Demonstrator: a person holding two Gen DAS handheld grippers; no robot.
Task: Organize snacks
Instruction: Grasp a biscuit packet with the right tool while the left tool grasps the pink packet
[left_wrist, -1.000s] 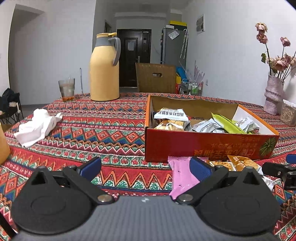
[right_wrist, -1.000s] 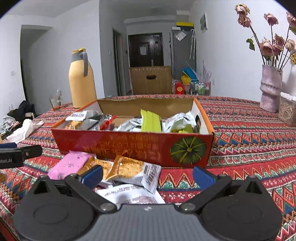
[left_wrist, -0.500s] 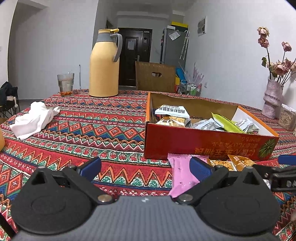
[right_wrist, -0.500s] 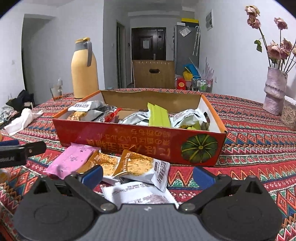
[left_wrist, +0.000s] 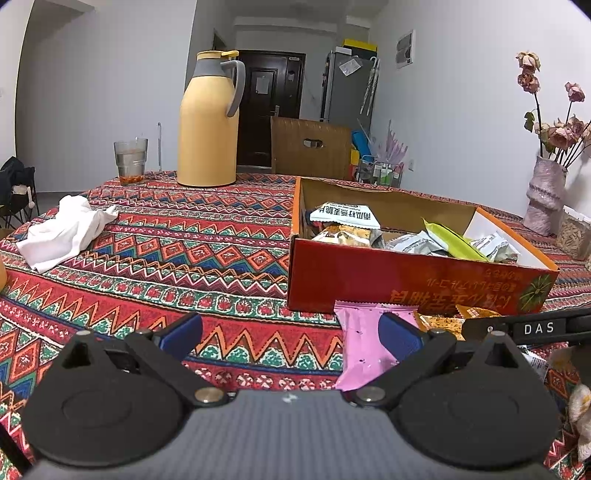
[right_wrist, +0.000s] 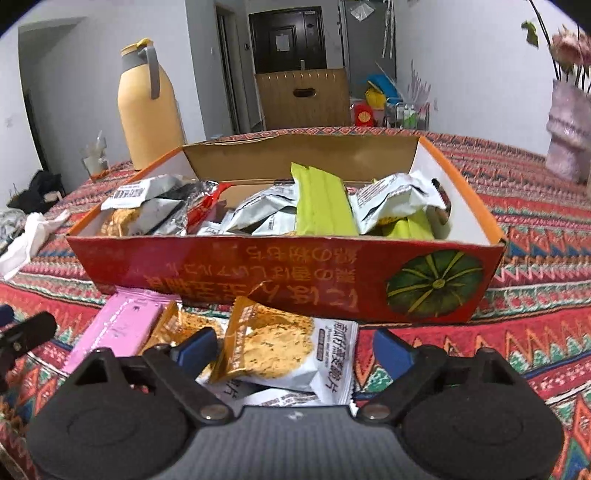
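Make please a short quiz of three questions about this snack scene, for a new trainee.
1. True or false: the pink packet lies inside the red box.
2. Which packet is between the fingers of the right gripper? A) orange cracker packet B) green packet C) pink packet
3. Fill in: the yellow flask stands next to a ____ on the tablecloth.

Key:
1. False; it lies on the cloth in front of the box.
2. A; the jaws are closing around it, pads not yet pressing.
3. Glass.
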